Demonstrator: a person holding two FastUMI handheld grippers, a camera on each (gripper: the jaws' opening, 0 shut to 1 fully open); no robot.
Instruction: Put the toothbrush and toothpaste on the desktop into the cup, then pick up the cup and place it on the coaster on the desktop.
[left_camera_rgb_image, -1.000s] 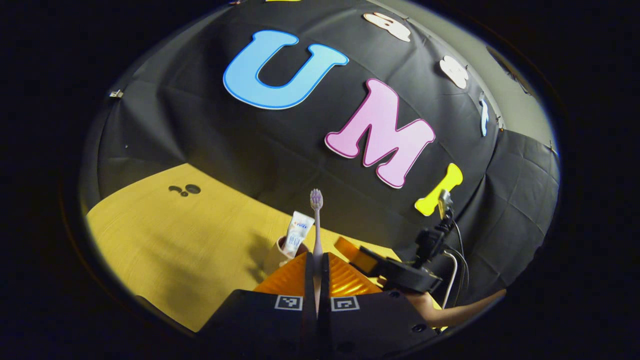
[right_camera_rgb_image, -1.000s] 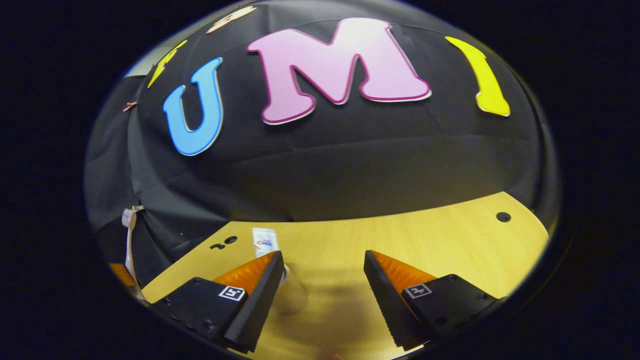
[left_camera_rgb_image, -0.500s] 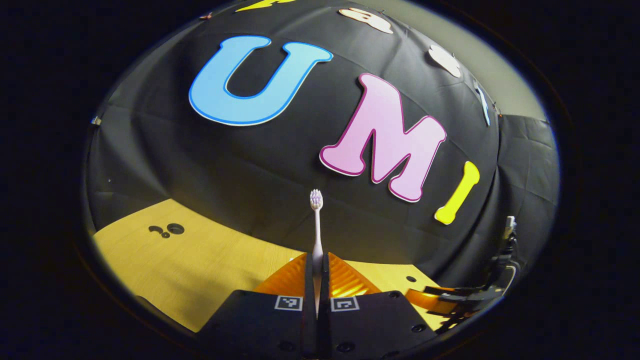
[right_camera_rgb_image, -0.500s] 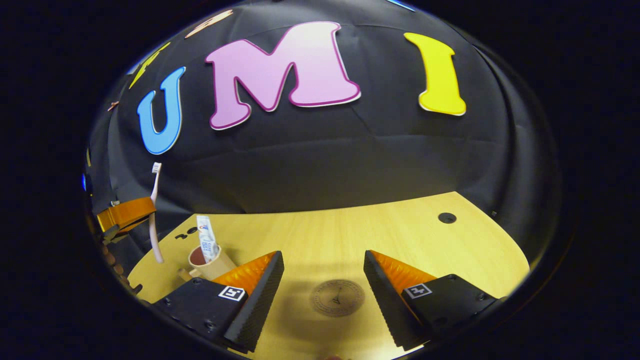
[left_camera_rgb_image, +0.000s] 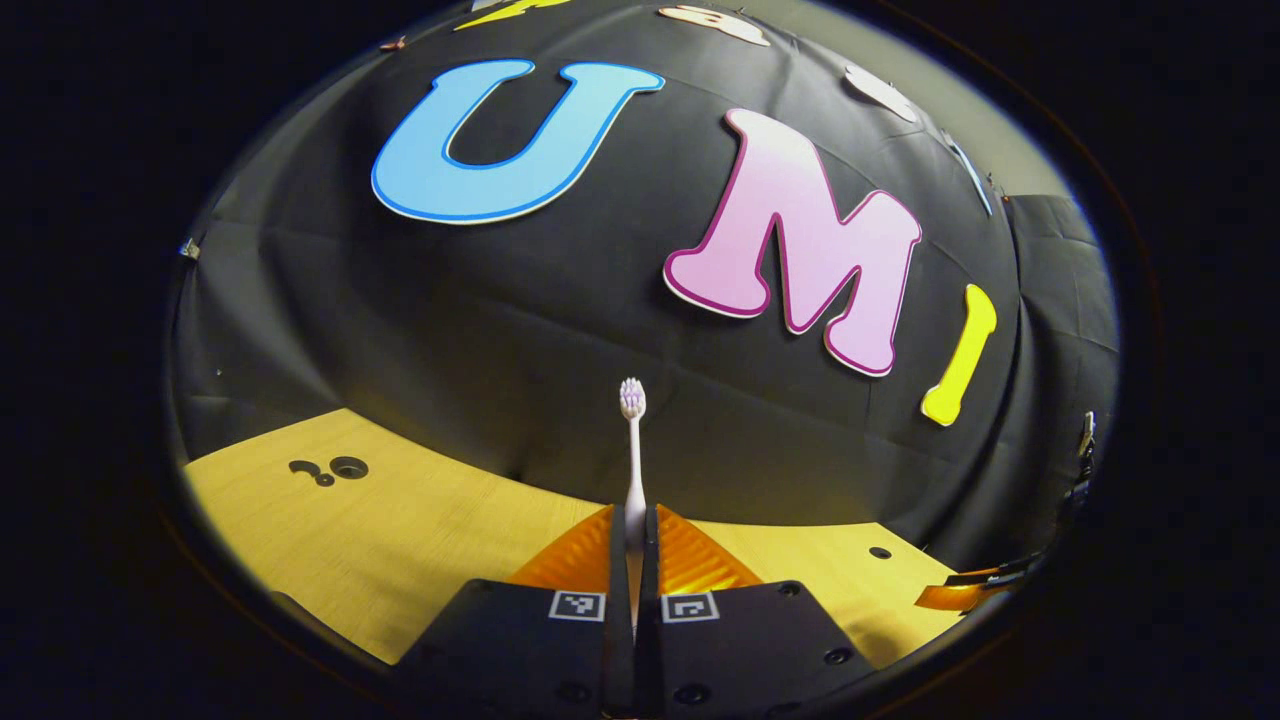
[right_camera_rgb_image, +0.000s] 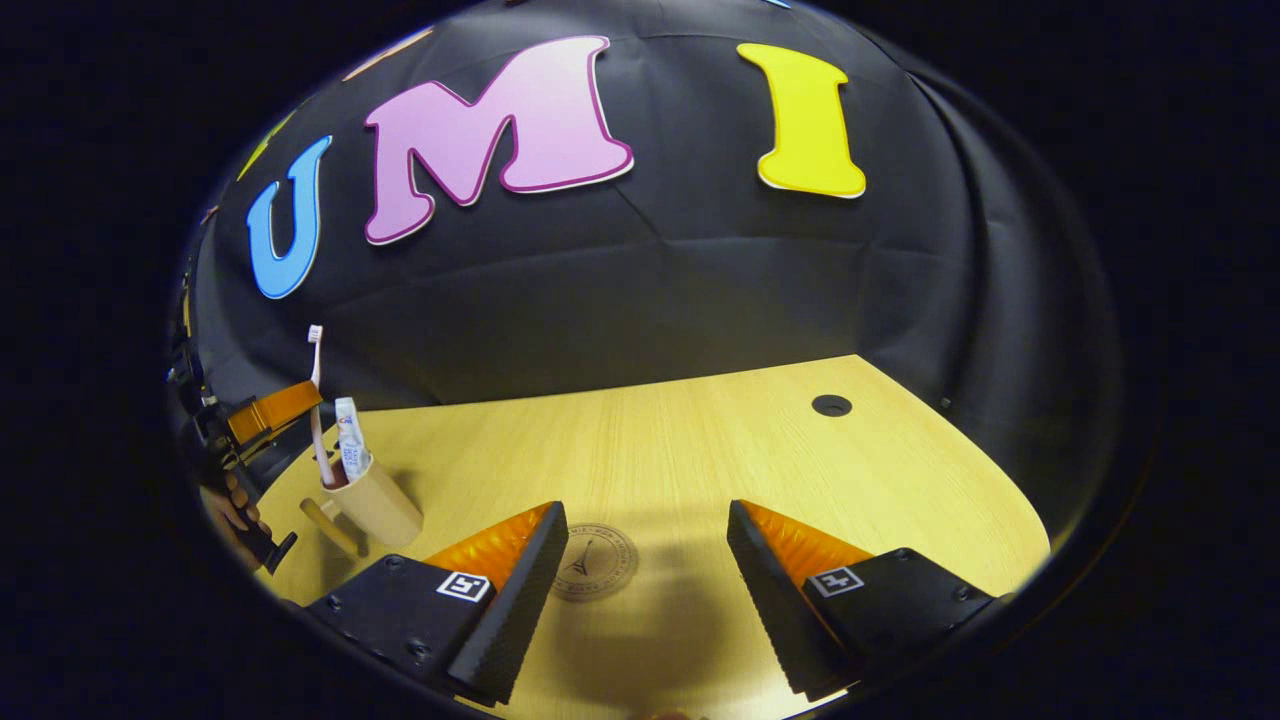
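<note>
The jaws of the left gripper (left_camera_rgb_image: 633, 535) are pressed together on the handle of the toothbrush (left_camera_rgb_image: 631, 440). The brush is held upright, with its bristles at the top. In the right gripper view, the same left gripper is seen at the far left, and the bottom end of the toothbrush is seen dipping into the cup (right_camera_rgb_image: 372, 503). The brush has not been let go yet.

The jaws of the right gripper (right_camera_rgb_image: 645, 575) are wide apart, and nothing is held between them. Just past them, a little to the left, the round coaster (right_camera_rgb_image: 594, 562) lies flat on the counter (right_camera_rgb_image: 700, 450). Part of the coaster is hidden behind the left jaw.

The cup stands on the counter to the left of the coaster, near it but not touching it. A handle is seen sticking out from its near left side. The toothpaste (right_camera_rgb_image: 348, 448) is already standing in the cup, and its top pokes out above the rim, right beside the toothbrush.

So the step in hand looks like the putting of the toothbrush into the cup, and it seems nearly done. Next, the left jaws would need to be opened so that the brush is left resting in the cup. The gripper should then be lifted away gently, so the cup is not knocked over. After that, the cup would need to be gripped, lifted, and set down on the middle of the coaster. It should be kept upright so that nothing falls out.
</note>
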